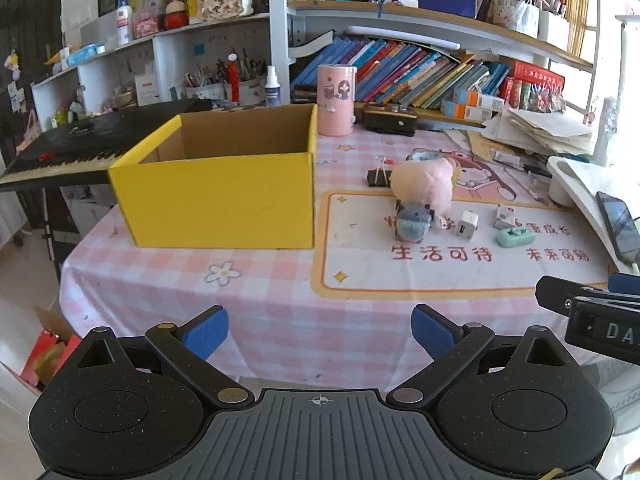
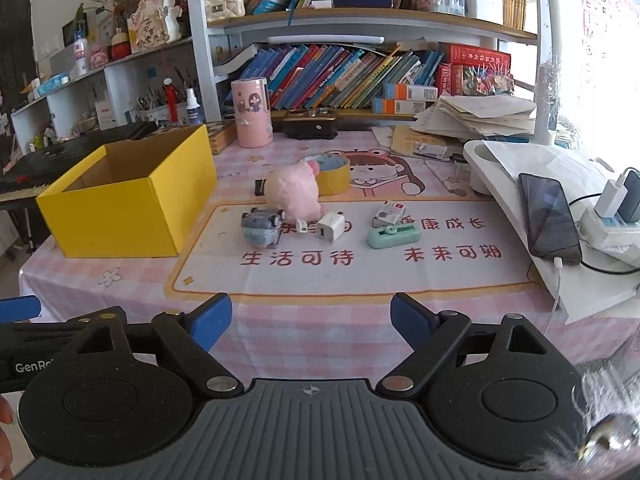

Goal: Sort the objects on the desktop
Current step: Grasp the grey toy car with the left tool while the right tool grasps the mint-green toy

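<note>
An open yellow cardboard box [image 1: 224, 196] [image 2: 120, 208] stands on the left of the desk, and nothing shows inside it. On the printed mat lie a pink plush toy [image 1: 424, 184] [image 2: 294, 194], a grey-blue toy car [image 1: 414, 224] [image 2: 260, 228], a white charger cube [image 1: 466, 224] [image 2: 330, 228], a mint green stapler-like item [image 1: 516, 237] [image 2: 394, 236] and a small white box [image 1: 505, 216] [image 2: 389, 213]. My left gripper [image 1: 320, 332] hovers open at the desk's near edge, nothing between its fingers. My right gripper [image 2: 311, 322] is likewise open and empty, well short of the objects.
A pink cylinder [image 2: 252, 112], a roll of yellow tape [image 2: 332, 172] and a black clip [image 1: 378, 178] sit behind the toys. A phone [image 2: 550, 218] lies on a white stand at right, beside a power strip [image 2: 612, 224]. A keyboard [image 1: 80, 144] stands left. Bookshelves fill the back.
</note>
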`<state>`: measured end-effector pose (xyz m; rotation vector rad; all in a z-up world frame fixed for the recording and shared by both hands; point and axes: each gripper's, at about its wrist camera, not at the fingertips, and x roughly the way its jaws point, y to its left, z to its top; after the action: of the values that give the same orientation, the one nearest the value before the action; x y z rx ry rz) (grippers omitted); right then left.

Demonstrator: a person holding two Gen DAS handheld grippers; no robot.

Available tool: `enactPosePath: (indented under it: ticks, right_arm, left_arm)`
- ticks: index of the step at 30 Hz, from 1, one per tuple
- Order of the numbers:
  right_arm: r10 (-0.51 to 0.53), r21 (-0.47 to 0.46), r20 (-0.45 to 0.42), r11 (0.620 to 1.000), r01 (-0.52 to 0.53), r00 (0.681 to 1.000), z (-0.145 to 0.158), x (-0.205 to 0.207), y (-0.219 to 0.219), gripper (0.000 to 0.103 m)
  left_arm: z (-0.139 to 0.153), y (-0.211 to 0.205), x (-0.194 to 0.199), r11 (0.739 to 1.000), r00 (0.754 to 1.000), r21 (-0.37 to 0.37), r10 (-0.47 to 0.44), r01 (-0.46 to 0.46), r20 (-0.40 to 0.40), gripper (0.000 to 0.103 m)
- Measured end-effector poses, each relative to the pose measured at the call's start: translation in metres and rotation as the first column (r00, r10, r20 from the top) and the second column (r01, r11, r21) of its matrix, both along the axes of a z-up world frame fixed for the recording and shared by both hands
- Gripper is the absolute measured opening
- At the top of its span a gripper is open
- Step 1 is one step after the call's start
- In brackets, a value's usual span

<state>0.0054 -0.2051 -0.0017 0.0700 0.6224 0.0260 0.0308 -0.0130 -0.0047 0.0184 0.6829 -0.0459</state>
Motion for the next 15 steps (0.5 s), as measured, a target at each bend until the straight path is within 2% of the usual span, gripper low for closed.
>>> enactPosePath:
  ticks: [6,15]
  right_arm:
    - [0.004,-0.028,-0.023,1.000,-0.005,1.000,-0.003,0.029,-0.014,0.077]
    - [0.014,-0.046,-0.045,0.999,-0.016,0.999,-0.009,0.076,-0.048,0.077]
  left_arm:
    - [-0.004,-0.018,0.025,1.000,1.000,-0.031,-0.002,0.002,-0.006,0.098]
    - [-0.011,-0.056,0.065,0.999,0.999,-0.038,-0.014,0.013,-0.035,0.098]
